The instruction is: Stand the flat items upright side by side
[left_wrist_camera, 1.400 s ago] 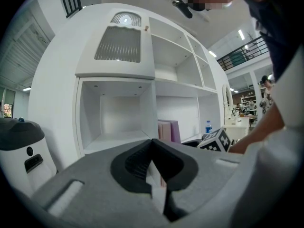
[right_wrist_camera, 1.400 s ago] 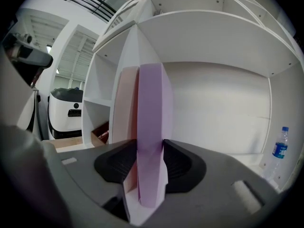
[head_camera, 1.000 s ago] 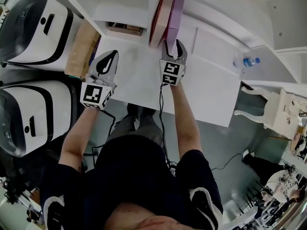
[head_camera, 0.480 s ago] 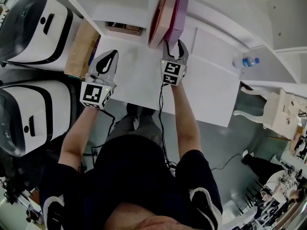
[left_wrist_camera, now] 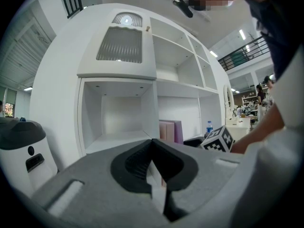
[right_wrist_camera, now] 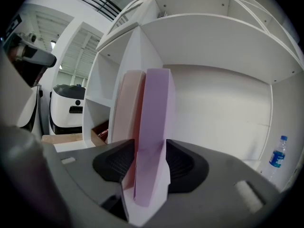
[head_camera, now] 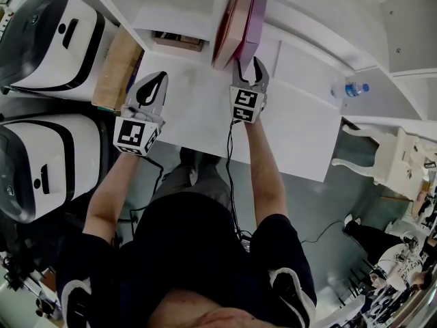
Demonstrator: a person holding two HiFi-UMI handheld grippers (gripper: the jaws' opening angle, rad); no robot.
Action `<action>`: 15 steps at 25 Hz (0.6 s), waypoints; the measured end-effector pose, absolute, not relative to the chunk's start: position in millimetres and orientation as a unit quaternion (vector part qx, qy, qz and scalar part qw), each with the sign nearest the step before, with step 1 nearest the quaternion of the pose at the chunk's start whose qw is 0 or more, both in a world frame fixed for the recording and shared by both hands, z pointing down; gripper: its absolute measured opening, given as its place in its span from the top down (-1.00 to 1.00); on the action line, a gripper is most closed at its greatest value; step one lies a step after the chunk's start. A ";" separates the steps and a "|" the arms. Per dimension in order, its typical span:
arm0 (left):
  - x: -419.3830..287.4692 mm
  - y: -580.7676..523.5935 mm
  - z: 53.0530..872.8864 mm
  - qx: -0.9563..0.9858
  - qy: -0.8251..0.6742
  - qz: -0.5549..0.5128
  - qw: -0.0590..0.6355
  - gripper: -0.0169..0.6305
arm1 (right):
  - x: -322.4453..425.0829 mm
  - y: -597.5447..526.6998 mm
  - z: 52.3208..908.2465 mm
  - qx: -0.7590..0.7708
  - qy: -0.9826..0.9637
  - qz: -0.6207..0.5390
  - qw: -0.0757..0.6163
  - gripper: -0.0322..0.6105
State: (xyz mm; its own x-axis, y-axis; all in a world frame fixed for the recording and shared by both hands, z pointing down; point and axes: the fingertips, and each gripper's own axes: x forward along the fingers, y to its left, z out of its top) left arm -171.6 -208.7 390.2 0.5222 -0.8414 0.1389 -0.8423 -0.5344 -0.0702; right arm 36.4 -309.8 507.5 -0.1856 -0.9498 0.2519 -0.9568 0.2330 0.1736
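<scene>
**A:** So, how will these flat things handle?

**B:** My guess is stiff, thin and light, with smooth faces. The pink item (head_camera: 227, 26) stands on edge in the shelf (head_camera: 179, 9), at the upper middle of the head view. The purple item (head_camera: 251, 20) stands upright just right of it. The two are side by side, but I cannot tell whether their faces touch.

**A:** Is either one fragile?

**B:** Probably not. The bigger risk is tipping, because something that tall and narrow falls sideways easily. Those slick faces could also slide under a weak pinch.

**A:** Where would you take hold, then?

**B:** I would go low on the near edge, with one pad on each broad face. That keeps it from twisting, and it leaves the far edge free to sit on the shelf floor.

**A:** What are the grippers doing, from the left?

**B:** The left gripper (head_camera: 154, 80) hangs over the desk (head_camera: 300, 135) at centre left. It is clenched with its jaws fully together and nothing between them. It is well apart from both items.

**A:** And the right one?

**B:** The right gripper (head_camera: 248, 64) is at upper centre with its jaws partly spread. In its own view both pads sit against the purple item's faces at the near lower edge, so it is grasping that one. The pink item stands just left of the left jaw and is not held.

**A:** Is there anything further right?

**B:** Only a bottle (head_camera: 353, 87) at the right edge of the shelf, well clear of all this.
</scene>
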 end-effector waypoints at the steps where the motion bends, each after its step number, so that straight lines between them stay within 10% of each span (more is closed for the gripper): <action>1: -172.0 -208.9 390.2 0.872 -0.483 0.078 0.003 0.94 | 36.3 -309.9 507.2 0.619 -0.770 0.011 0.155 0.26; 15: -173.1 -208.5 387.7 0.873 -0.483 0.076 0.001 0.94 | 37.0 -293.4 497.4 0.618 -0.772 0.009 0.150 0.24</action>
State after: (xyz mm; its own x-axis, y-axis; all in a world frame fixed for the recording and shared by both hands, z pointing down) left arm -173.1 -208.5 387.7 0.5226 -0.8420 0.1336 -0.8424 -0.5341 -0.0710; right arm 37.0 -293.4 497.4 -0.1916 -0.9510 0.2428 -0.9565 0.2363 0.1710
